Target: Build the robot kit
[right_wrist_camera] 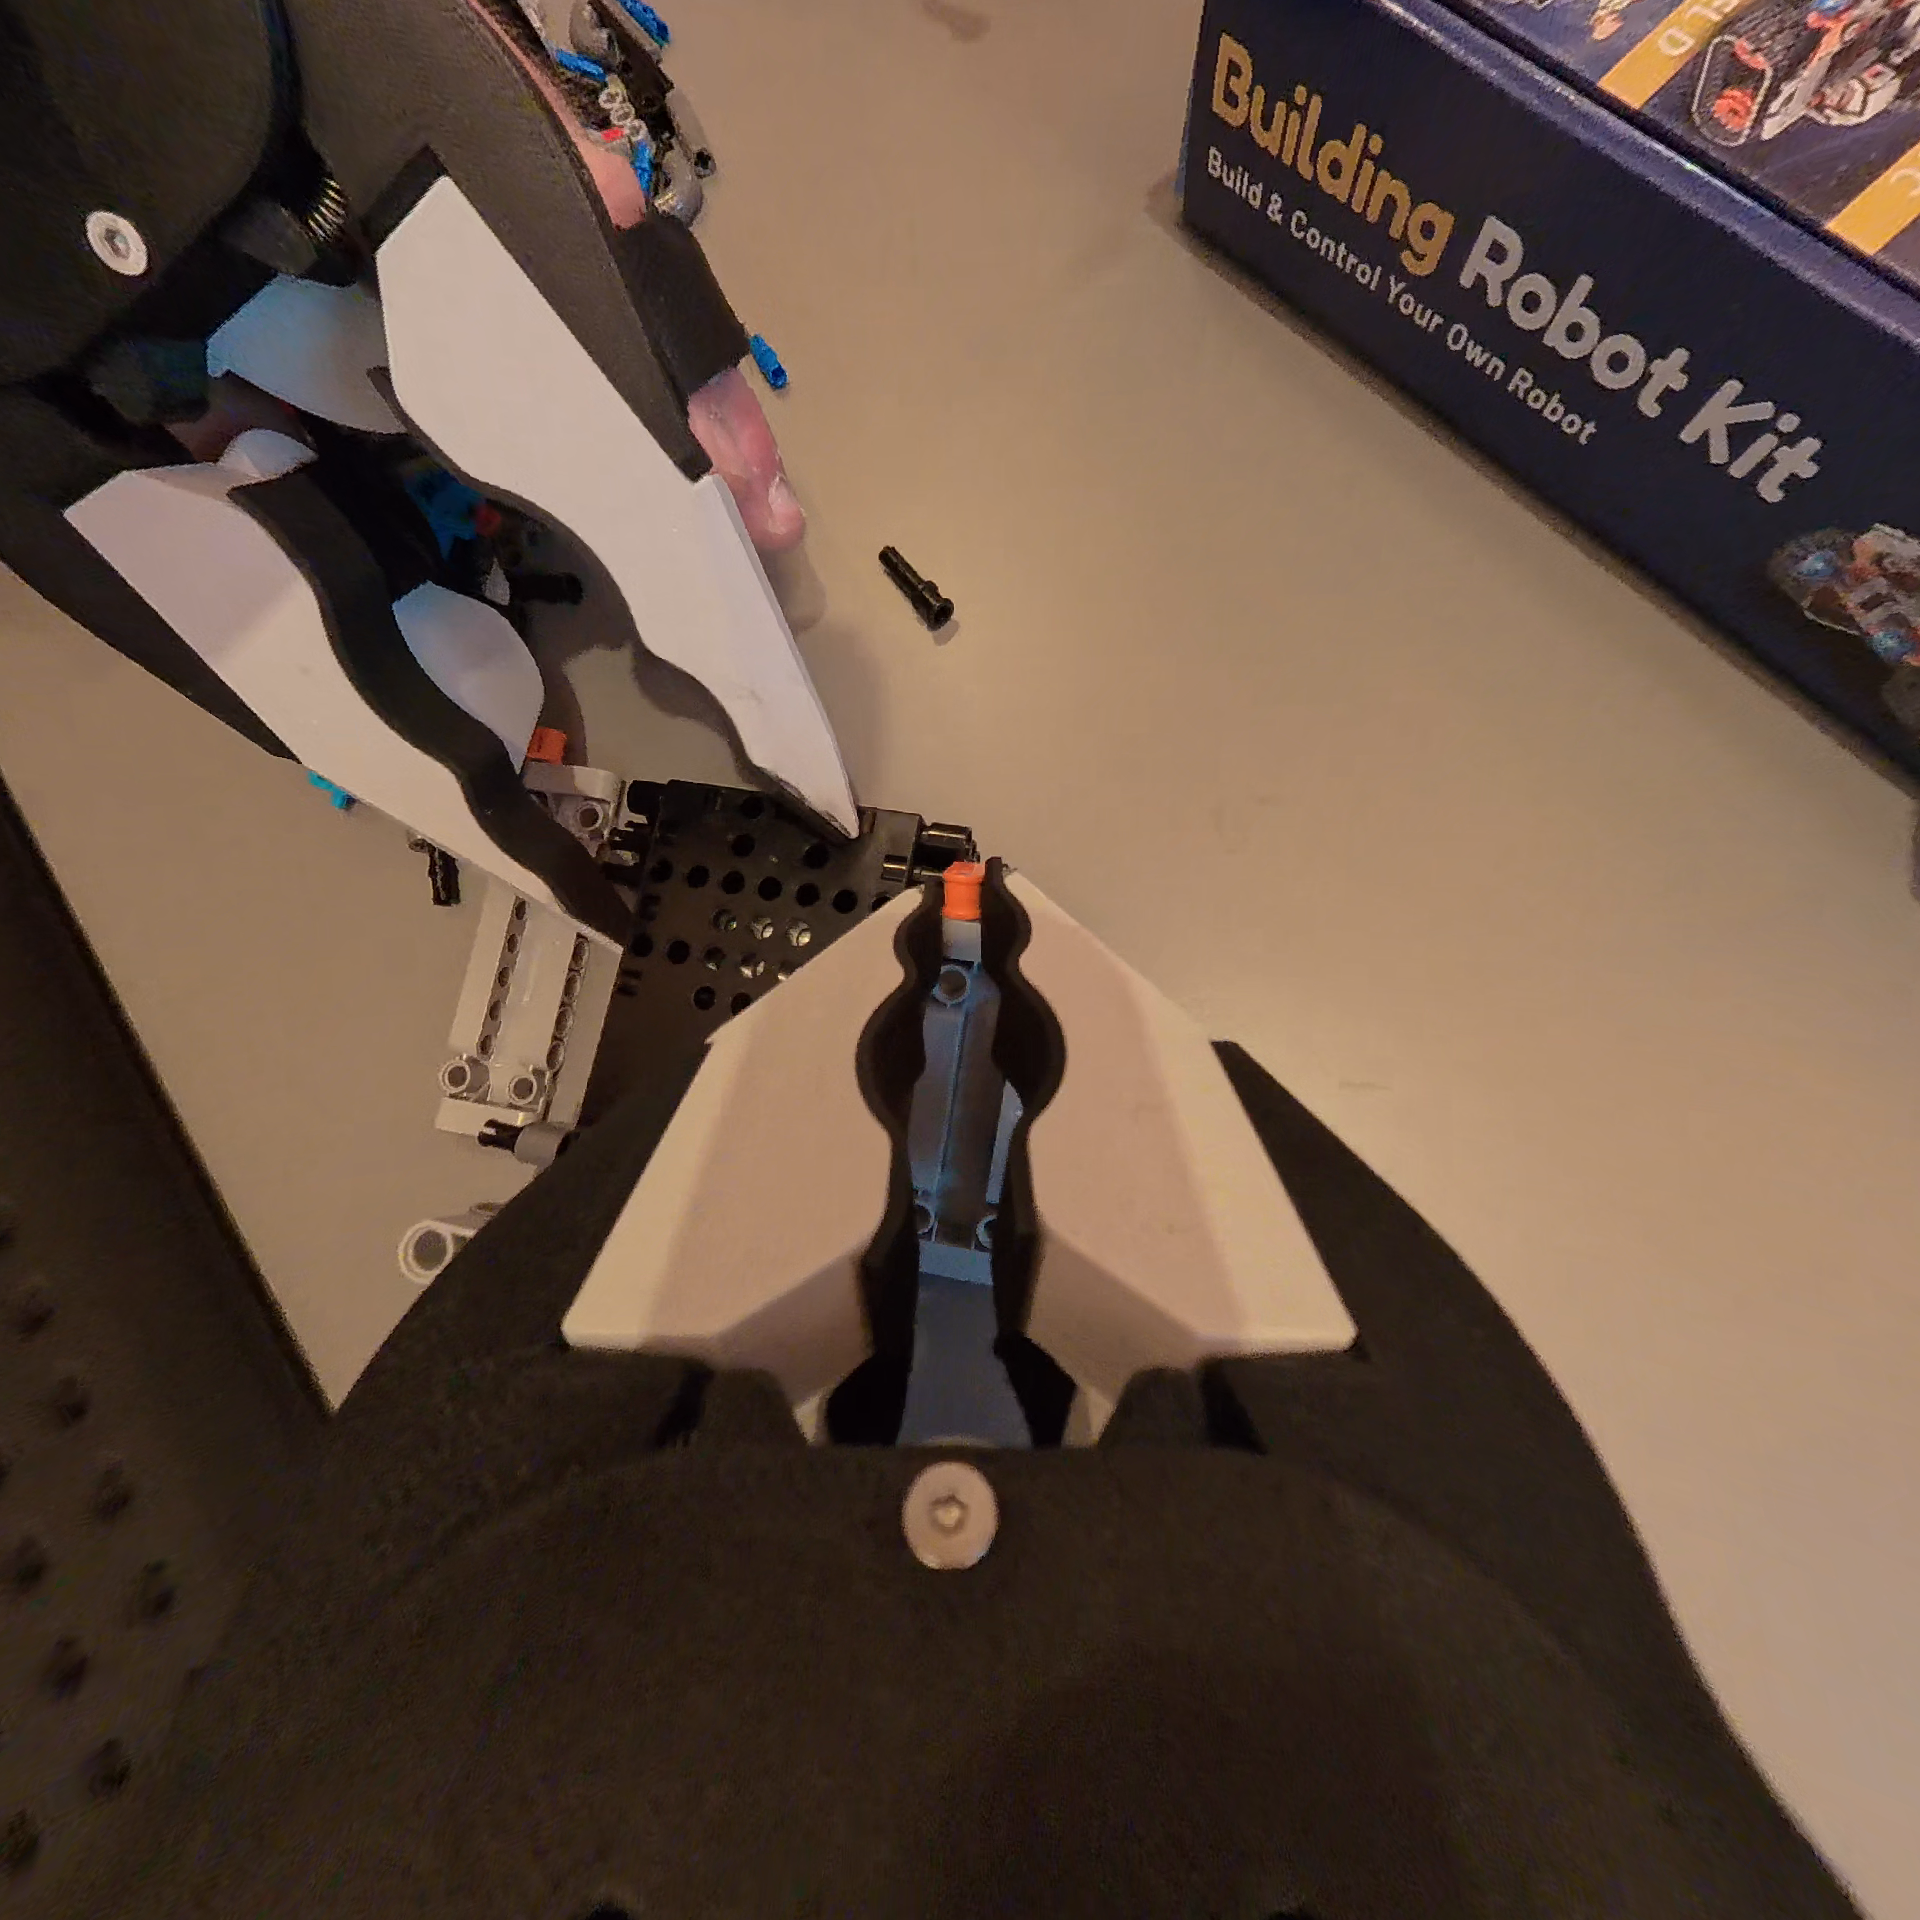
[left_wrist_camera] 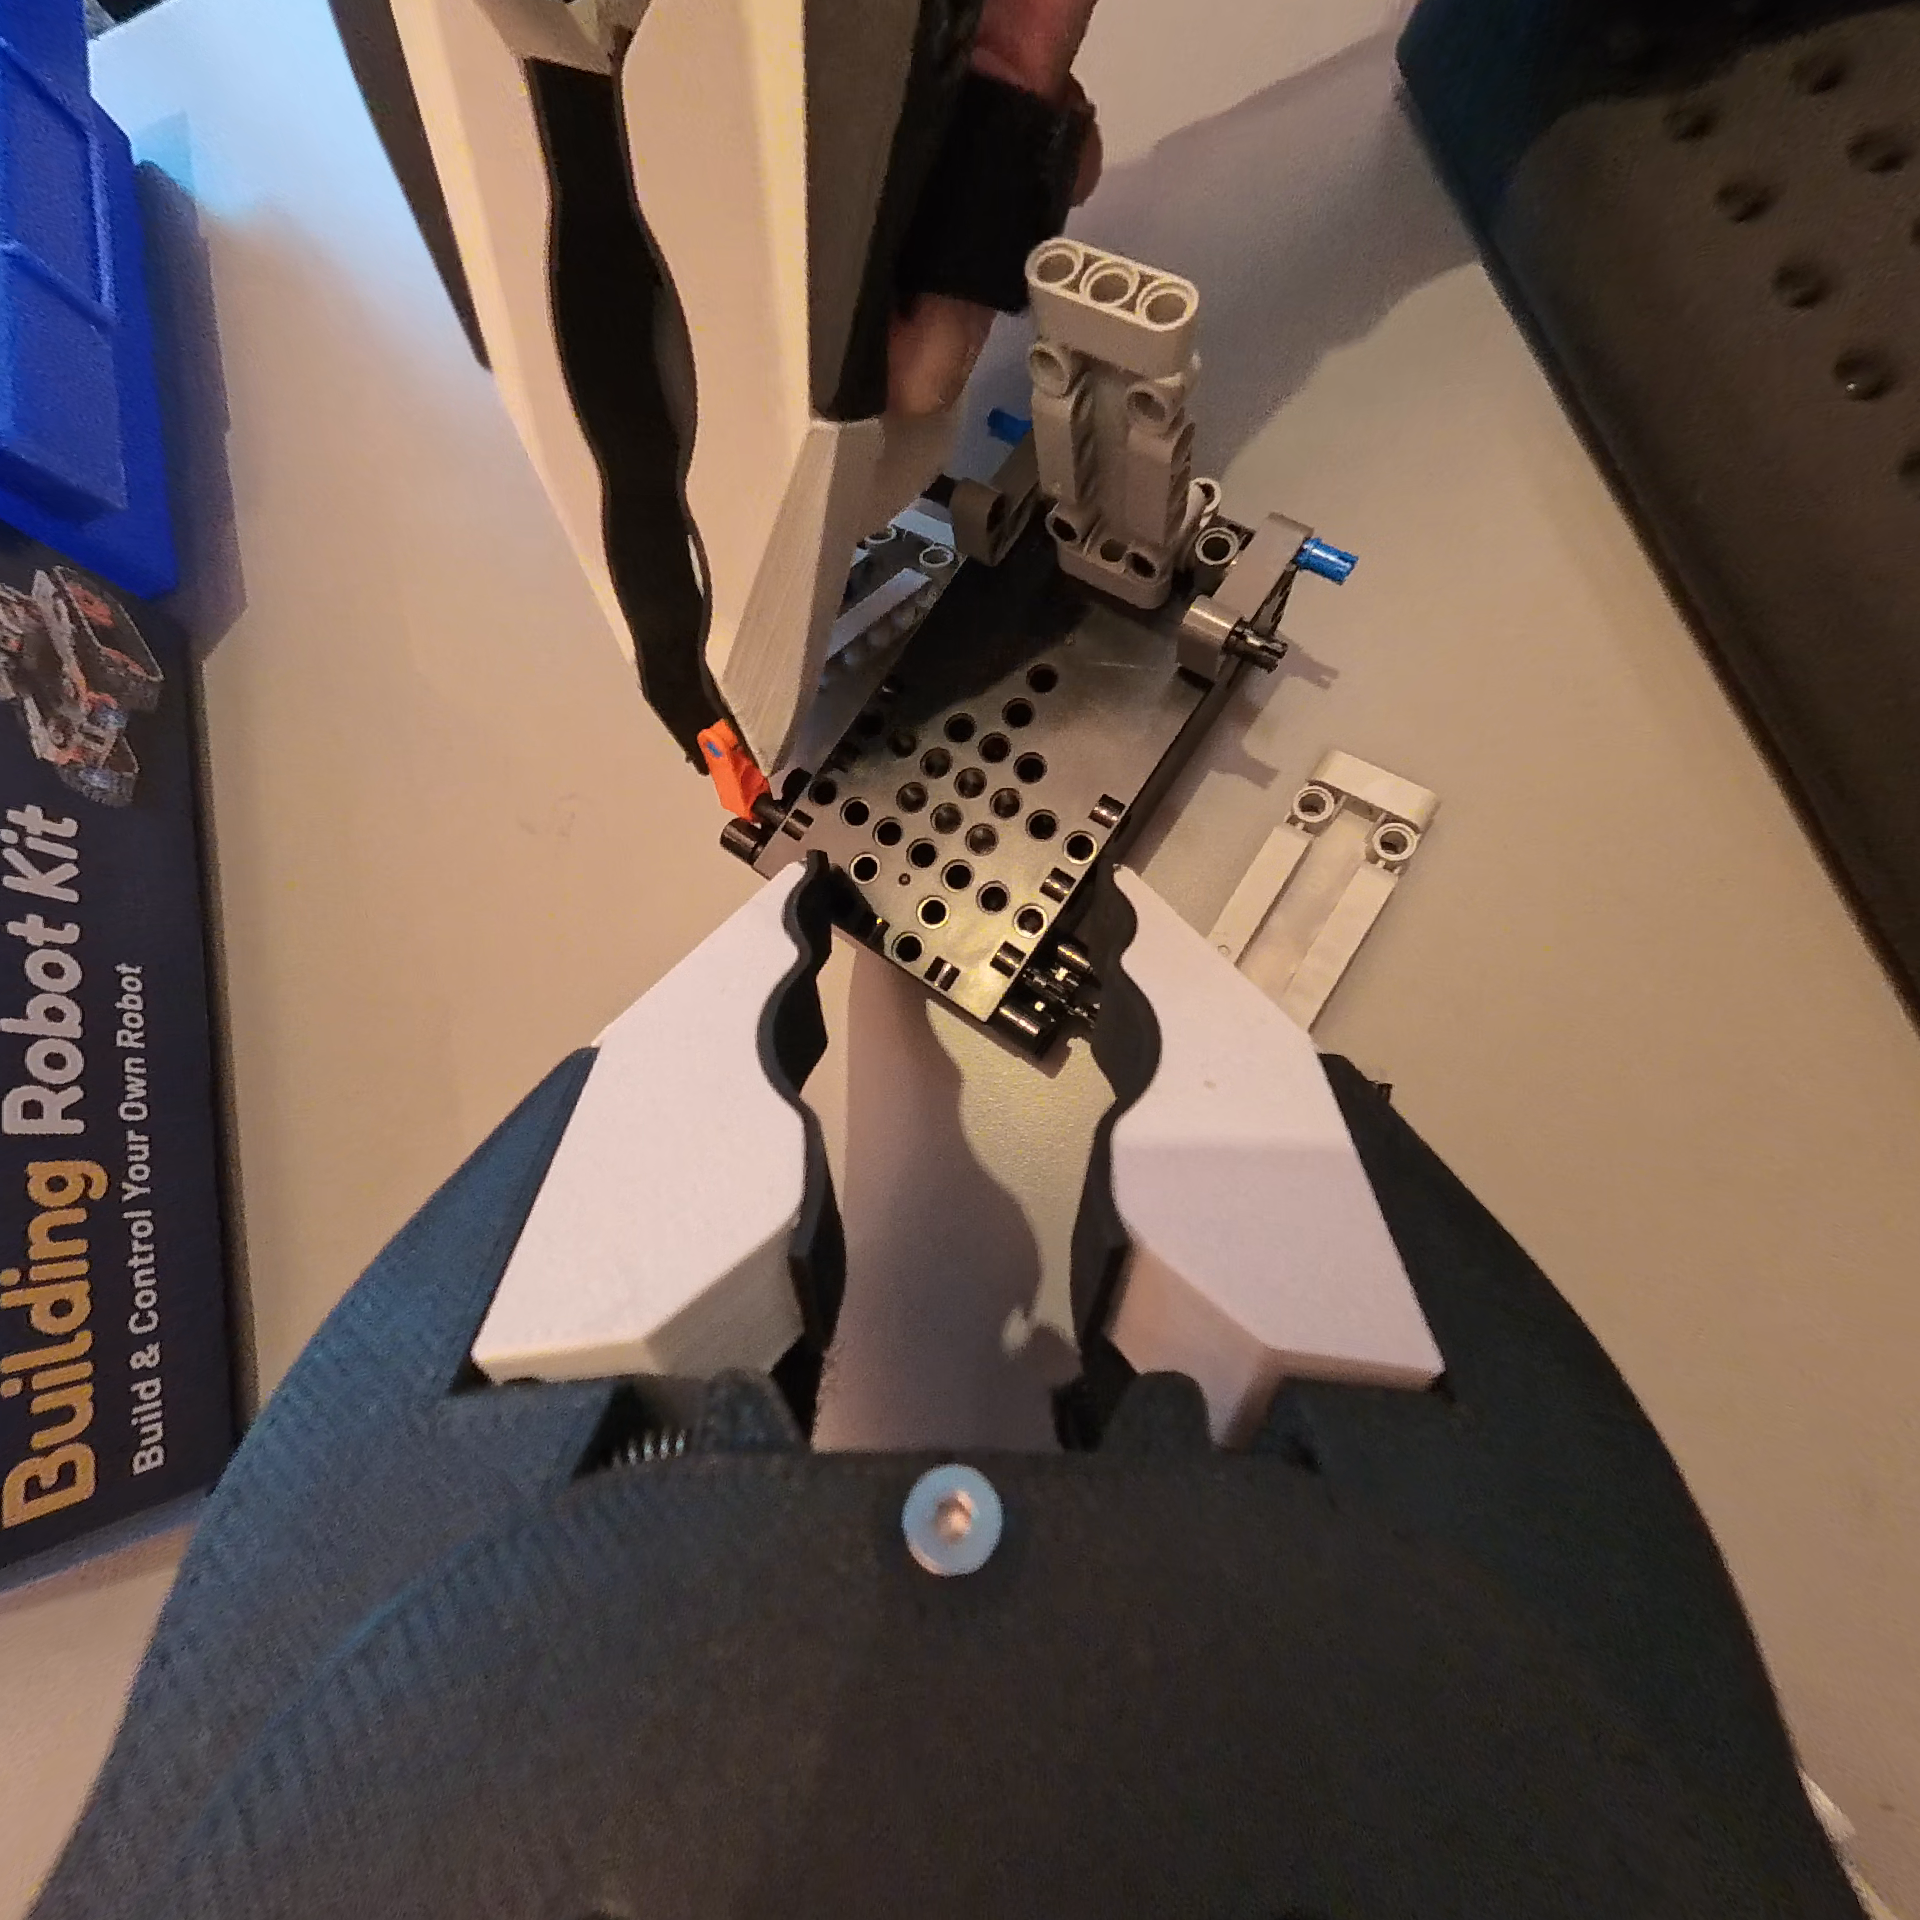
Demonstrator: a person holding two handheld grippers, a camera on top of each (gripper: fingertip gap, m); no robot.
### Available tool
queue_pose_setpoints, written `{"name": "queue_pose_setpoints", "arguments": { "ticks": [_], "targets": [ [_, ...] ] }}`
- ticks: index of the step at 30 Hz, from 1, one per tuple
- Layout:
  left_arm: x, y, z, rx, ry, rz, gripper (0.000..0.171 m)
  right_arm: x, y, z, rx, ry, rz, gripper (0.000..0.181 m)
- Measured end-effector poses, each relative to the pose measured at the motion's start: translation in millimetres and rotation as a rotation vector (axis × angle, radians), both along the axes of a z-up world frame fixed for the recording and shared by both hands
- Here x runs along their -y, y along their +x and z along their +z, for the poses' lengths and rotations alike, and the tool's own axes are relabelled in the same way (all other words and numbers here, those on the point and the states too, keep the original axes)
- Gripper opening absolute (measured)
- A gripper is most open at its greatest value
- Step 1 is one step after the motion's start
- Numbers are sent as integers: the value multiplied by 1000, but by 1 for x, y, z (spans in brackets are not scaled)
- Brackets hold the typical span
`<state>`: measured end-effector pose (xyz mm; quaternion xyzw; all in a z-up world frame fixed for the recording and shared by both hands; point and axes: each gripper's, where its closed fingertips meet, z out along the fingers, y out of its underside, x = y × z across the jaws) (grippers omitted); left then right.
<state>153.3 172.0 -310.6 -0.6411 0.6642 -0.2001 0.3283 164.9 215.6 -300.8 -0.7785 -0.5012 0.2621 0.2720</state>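
Left wrist view: the left gripper, white-fingered on a black printed body, is seen with its fingers clamped on the near edge of a black perforated plastic building plate that lies on the pale desk. A grey plastic connector tower stands at the plate's far edge, with a blue plastic pin jutting beside it. The right gripper is seen coming in from above, pinching a small orange plastic connector against a black pin at the plate's left corner. A flat white plastic panel lies just beside the plate, toward the desk's right edge, and a dark blue printed cardboard box lies along the left edge.

Right wrist view: the right gripper is shown with its fingers closed on the orange connector, held at the very tips, touching the plate at its corner. The left gripper is seen across the plate. A loose black plastic pin lies apart on the desk, and the box sits toward the far right corner.

The connector is judged light, rigid and slippery, easily twisted out of a tip grip; it is best held across its flat sides. The plate is judged stiff and light, likely to slide unless held by its edge.
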Motion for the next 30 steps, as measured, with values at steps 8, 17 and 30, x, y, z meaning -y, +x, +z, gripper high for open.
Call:
{"name": "queue_pose_setpoints", "arguments": {
  "ticks": [8,17,30],
  "targets": [
    [0,0,0,4,-4,-7,47,2,0,0,16,40,-53,4],
    [0,1,0,12,-5,-13,47,7,-4,5,-123,-133,3,5],
    [2,5,0,-5,3,-29,47,1,1,3,-294,-414,10,7]
  ]
}}
